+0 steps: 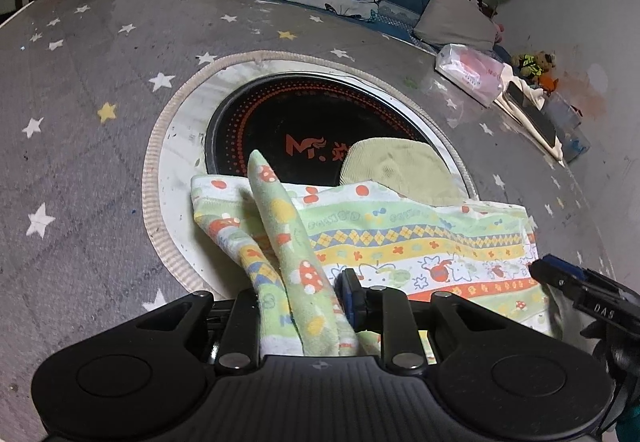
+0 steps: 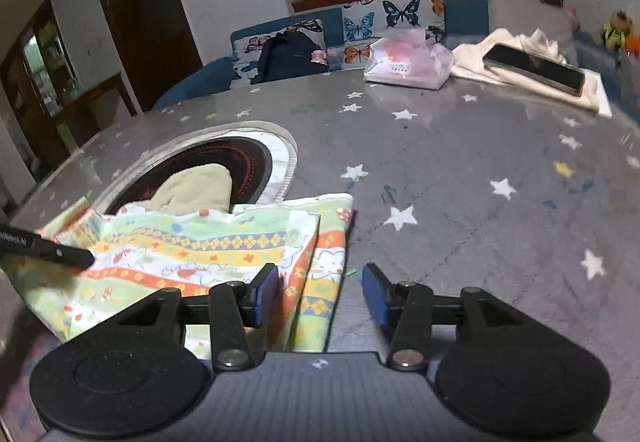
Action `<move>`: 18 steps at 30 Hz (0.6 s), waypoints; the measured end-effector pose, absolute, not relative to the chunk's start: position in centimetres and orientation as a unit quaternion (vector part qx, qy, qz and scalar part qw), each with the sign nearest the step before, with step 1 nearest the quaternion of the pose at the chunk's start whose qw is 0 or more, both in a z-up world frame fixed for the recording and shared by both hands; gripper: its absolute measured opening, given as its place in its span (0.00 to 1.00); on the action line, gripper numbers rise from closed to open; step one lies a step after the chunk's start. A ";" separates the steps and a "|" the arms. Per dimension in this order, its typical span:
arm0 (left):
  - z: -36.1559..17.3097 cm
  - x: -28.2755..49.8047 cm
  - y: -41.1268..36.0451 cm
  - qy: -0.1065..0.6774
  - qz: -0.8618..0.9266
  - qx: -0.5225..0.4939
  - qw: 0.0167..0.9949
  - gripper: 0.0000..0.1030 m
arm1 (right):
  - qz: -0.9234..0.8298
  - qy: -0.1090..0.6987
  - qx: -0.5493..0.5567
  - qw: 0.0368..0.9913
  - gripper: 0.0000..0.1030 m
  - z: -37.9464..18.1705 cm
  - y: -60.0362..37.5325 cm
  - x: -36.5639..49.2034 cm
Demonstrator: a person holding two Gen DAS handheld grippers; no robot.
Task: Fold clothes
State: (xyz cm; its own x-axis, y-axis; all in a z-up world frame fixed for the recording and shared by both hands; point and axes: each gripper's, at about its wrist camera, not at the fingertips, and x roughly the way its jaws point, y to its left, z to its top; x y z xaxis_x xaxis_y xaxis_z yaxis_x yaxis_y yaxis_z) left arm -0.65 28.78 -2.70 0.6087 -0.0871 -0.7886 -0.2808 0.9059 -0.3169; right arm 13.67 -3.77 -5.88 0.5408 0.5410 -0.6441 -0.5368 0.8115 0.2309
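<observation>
- Pinching hard, the left gripper (image 1: 304, 306) has its fingers (image 1: 347, 296) closed on a bunched, upturned flap of the patterned garment (image 1: 400, 242), the fabric rising between them into a point.
- Over on the other side, the right gripper (image 2: 320, 296) is spread wide with nothing in it: one blue pad sits over the garment's right edge, the other over bare desk (image 2: 460, 181).
- That garment is a child's piece in green, yellow and orange bands with mushrooms and little bugs, lying partly folded on the star-printed desk cover, its far edge overlapping the round inset cooktop (image 1: 280, 121).
- A plain olive cloth (image 1: 396, 165) pokes out from beneath it, resting on the black cooktop glass.
- Further back, a pink plastic packet (image 2: 404, 59) and a phone (image 2: 534, 67) lying on a cream cloth sit well apart from the action; butterfly cushions line the sofa beyond.
- Risk, as I read it: only one layer of that bunch may be truly caught, so carrying it across could drop a ply and leave a crooked fold.
- Another worry: with the right fingers gripping nothing, a pull from the left may drag the whole garment sideways, and the olive cloth underneath with it.
</observation>
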 end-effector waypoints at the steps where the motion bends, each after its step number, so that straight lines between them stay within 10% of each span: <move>1: -2.7 -0.6 28.7 0.439 0.056 -0.207 0.872 0.23 | 0.308 0.367 0.007 0.878 0.47 -5.8 -3.8 13.8; 7: -2.7 -0.5 28.6 0.440 0.059 -0.198 0.874 0.23 | 0.316 0.361 0.013 0.877 0.48 -6.1 -2.3 14.7; 12: -2.6 -0.6 28.4 0.438 0.061 -0.189 0.877 0.23 | 0.341 0.371 0.010 0.864 0.13 -6.0 -0.9 14.4; 18: -1.3 -0.8 27.8 0.427 0.055 -0.171 0.886 0.16 | 0.352 0.348 0.024 0.868 0.08 -4.2 -1.4 13.0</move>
